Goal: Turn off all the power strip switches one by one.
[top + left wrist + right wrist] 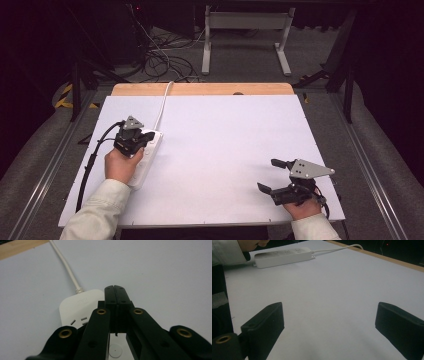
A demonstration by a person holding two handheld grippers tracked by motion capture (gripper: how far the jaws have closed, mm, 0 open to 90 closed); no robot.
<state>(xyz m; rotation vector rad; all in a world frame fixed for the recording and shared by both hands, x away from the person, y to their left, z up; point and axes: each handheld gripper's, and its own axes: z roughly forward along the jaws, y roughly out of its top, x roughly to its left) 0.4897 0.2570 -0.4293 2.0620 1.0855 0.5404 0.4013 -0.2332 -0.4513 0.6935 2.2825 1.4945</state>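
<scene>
Two claws, power strip (145,155) near left edge

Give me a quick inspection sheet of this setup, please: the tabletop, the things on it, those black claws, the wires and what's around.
Surface: white table, flat, with a wooden strip along its far edge.
Job's things: a white power strip lies at the left side, with outlets showing in the left gripper view.
Clutter: nothing seen.
Grippers: the left gripper sits over the power strip, jaws pressed together with nothing between them; the right gripper hovers at the near right, jaws wide apart and empty.
Cables: the strip's white cord runs off the far edge; a black cable trails from the left gripper.
Surroundings: dark room, tangled floor cables, a white frame's legs behind.
</scene>
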